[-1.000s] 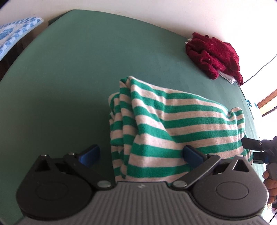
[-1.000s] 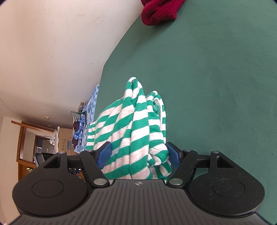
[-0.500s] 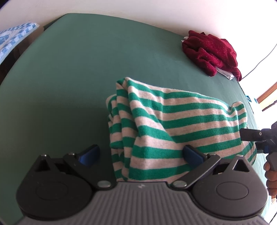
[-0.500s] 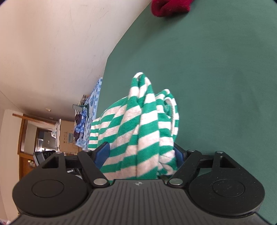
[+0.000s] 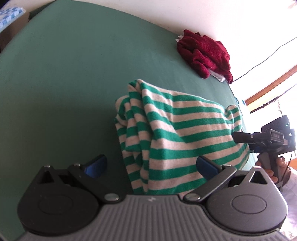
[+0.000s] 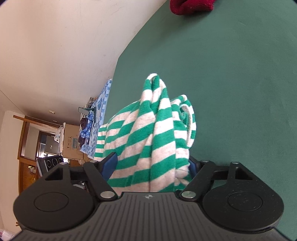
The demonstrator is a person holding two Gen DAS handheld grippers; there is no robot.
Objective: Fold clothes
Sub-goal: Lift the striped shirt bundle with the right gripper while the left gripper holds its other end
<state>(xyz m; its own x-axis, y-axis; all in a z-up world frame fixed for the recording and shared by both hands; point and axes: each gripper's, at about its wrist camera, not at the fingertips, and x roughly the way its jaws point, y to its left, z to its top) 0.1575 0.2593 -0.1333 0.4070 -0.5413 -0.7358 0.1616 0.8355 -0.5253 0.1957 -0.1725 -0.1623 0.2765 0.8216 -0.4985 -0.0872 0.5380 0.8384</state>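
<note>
A green-and-white striped garment (image 5: 178, 133) lies folded over itself on the green table (image 5: 74, 74). It also fills the right wrist view (image 6: 154, 140). My left gripper (image 5: 151, 164) is open, with the garment's near edge lying between its blue pads and only the right pad against the cloth. My right gripper (image 6: 153, 165) has both blue pads pressed against a thick bunch of the striped cloth. It shows from the side in the left wrist view (image 5: 239, 137), its fingers at the garment's right end.
A crumpled dark red garment (image 5: 204, 53) lies at the table's far right corner, also at the top of the right wrist view (image 6: 191, 6). A blue patterned cloth (image 6: 100, 118) hangs past the table's far end. A white wall borders the table.
The striped garment and both grippers have shifted slightly across the table toward the red garment. The right gripper's jaws have stayed on the cloth. The left gripper has stayed open.
</note>
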